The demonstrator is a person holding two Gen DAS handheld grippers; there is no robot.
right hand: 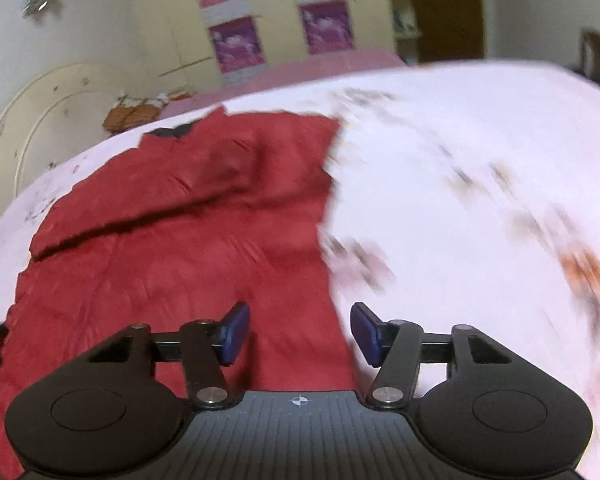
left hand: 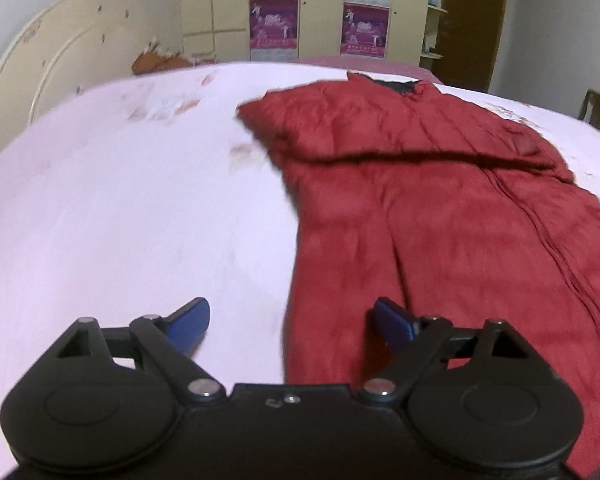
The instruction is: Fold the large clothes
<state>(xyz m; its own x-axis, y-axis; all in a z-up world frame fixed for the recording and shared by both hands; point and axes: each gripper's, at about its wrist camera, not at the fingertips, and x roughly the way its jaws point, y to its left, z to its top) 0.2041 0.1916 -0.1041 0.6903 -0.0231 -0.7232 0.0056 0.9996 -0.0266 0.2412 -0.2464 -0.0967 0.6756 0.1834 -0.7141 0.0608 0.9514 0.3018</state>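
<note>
The red garment (left hand: 440,216) is matt, softly creased cloth lying on a pale printed cotton-like bed sheet (left hand: 120,208), while each tool (left hand: 288,322) (right hand: 300,330) is matt black plastic with blue fingertip pads (right hand: 236,332) and shiny metal pivot pins.

One red jacket (left hand: 440,216) on one bed (left hand: 120,200), two grippers, four purple posters, one chair (left hand: 599,111).
</note>
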